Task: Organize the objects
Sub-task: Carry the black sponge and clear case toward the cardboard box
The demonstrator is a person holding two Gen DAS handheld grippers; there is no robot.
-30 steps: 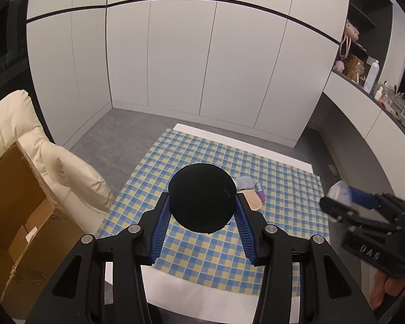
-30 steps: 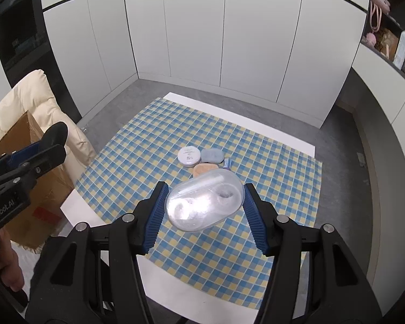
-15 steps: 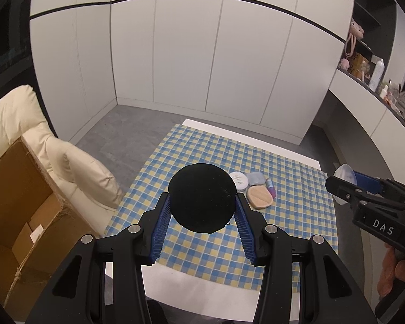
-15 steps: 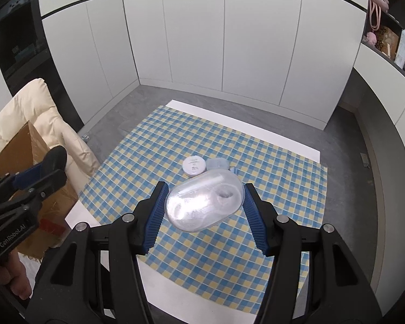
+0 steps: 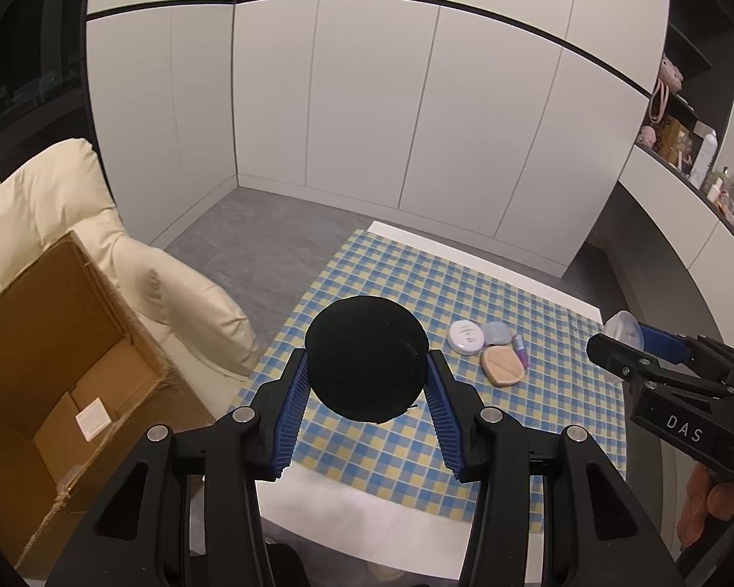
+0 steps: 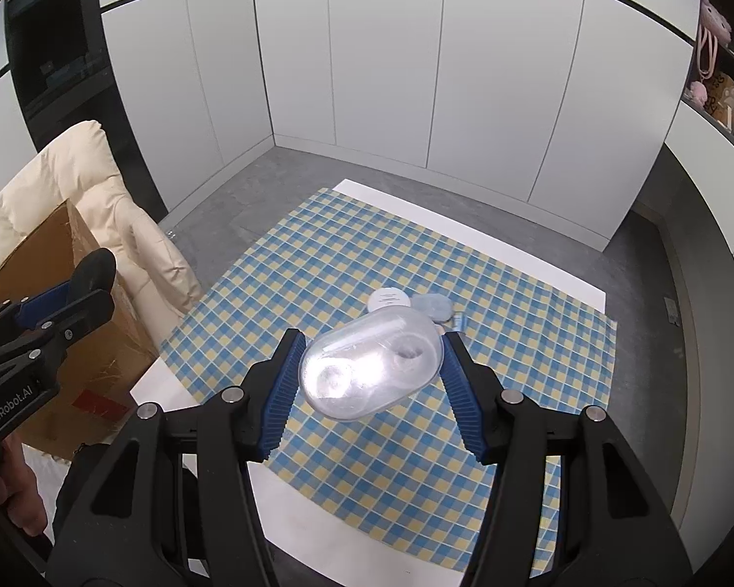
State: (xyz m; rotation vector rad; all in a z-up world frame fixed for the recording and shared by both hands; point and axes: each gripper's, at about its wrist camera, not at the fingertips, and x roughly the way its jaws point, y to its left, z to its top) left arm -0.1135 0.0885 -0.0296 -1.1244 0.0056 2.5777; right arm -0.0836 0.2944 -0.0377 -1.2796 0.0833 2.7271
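Two grippers noted, each loaded. Left gripper (image 5: 367, 367) closed on a black round disc (image 5: 366, 357), pads pressed to both its edges. Right gripper (image 6: 371, 354) at a middling spread, clamped across the short sides of a clear oval case (image 6: 371, 361); long axis of the case lying crosswise between the pads, slightly tilted. Both held above the checked cloth (image 5: 538, 391), well clear of it.

Four small items counted on the cloth, clustered and touching or nearly so: one white round jar (image 5: 465, 337), one pale blue case (image 5: 496, 332), one beige powder puff (image 5: 502, 366), one small purple tube (image 5: 520, 351). Cluster ahead of both grippers and lower; to the right of the left gripper, almost straight beyond the right one, partly hidden behind the clear case. Right hand judged nearer.

One open cardboard box (image 5: 58, 367) at far left beside one cream armchair (image 5: 49, 205), nearer the left hand. Likely destination undetermined.
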